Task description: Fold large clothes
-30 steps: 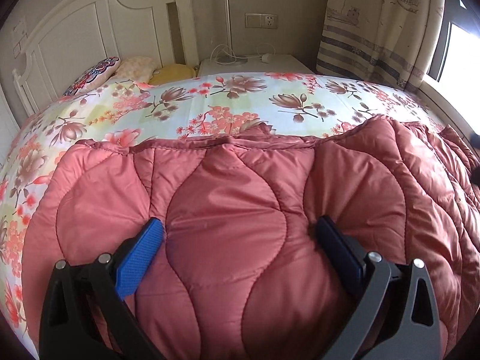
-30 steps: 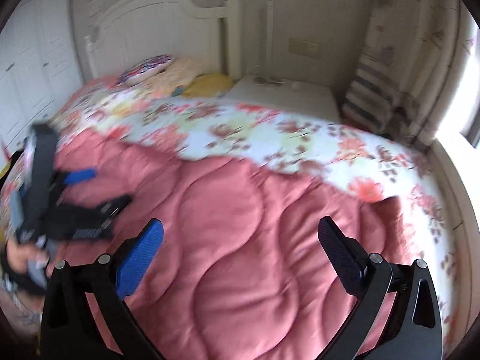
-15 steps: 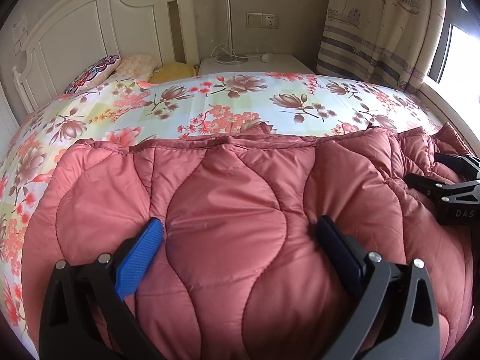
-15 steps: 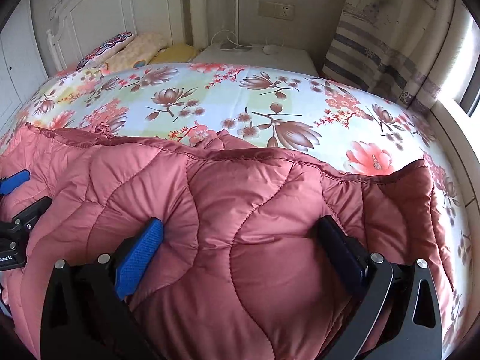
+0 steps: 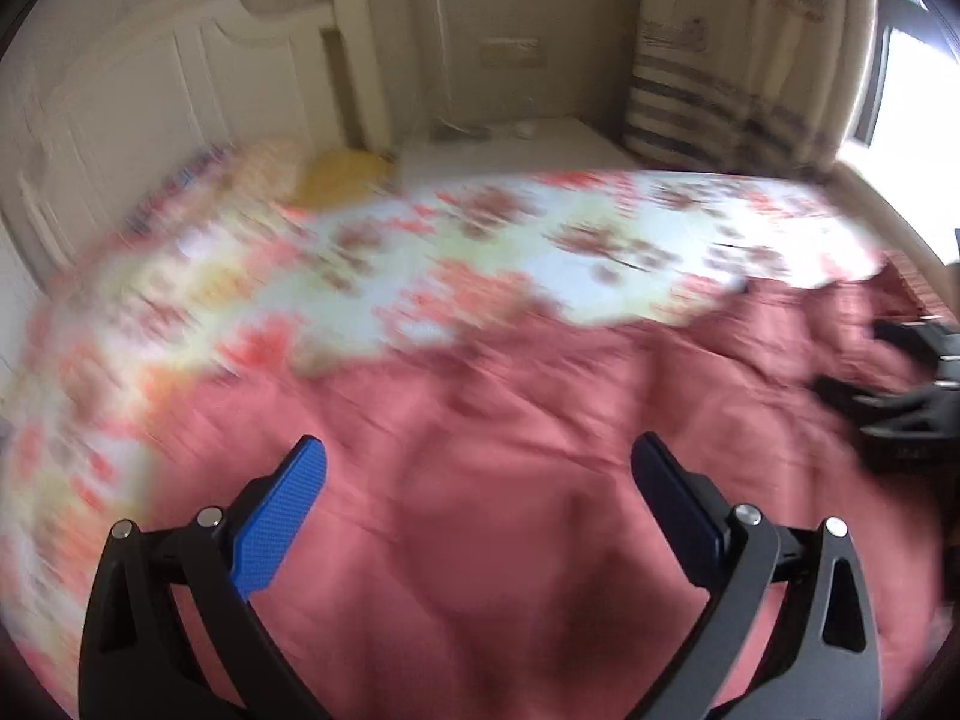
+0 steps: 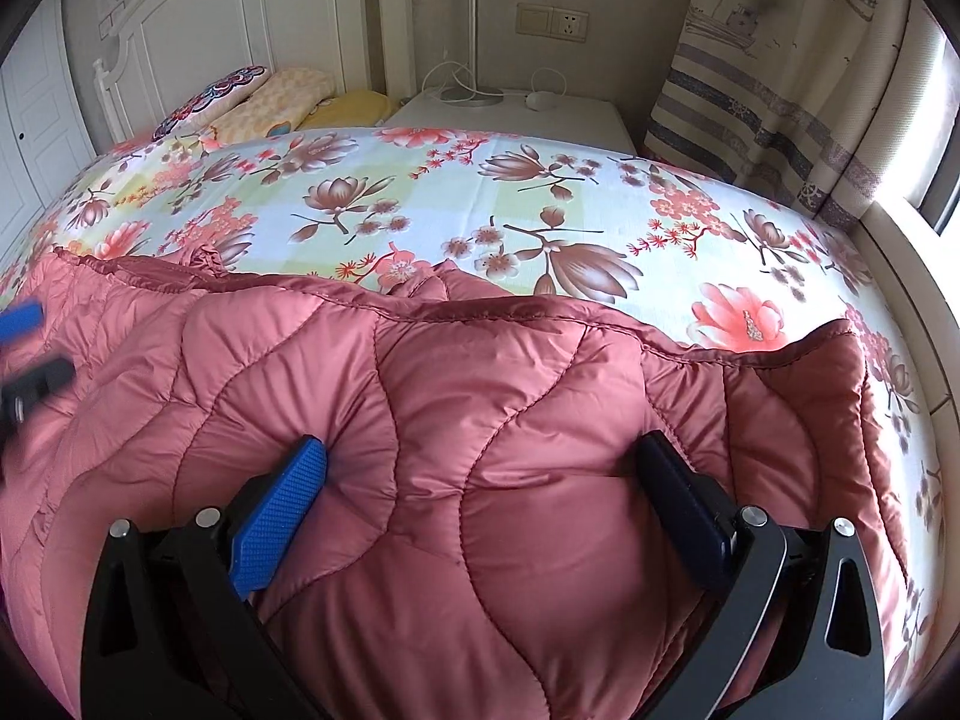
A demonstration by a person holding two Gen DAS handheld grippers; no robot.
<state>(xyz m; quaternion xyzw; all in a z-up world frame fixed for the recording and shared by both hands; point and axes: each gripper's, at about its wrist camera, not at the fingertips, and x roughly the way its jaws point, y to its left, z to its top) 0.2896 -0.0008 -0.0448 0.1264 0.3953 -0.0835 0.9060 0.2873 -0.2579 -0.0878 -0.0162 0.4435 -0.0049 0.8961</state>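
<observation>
A large pink quilted garment (image 6: 510,390) lies spread over the near part of a bed with a floral sheet (image 6: 480,192). My right gripper (image 6: 480,447) is open, both fingers pressed into the padding, which bulges between them. My left gripper (image 5: 480,450) is open and hangs just above the garment (image 5: 510,540), with nothing between its fingers; this view is motion-blurred. The right gripper (image 5: 918,384) shows at the right edge of the left wrist view. At the left edge of the right wrist view, the left gripper (image 6: 24,360) is a blur.
A white headboard (image 6: 240,12) and pillows (image 6: 270,102) stand at the far left. A white nightstand (image 6: 528,114) with cables sits behind the bed, below a wall socket (image 6: 552,24). A striped curtain (image 6: 780,90) and a window ledge (image 6: 912,288) run along the right.
My left gripper has come up off the garment and is moving, so its view is blurred and no padding bulges between its fingers. The right gripper stays pressed into the padding.
</observation>
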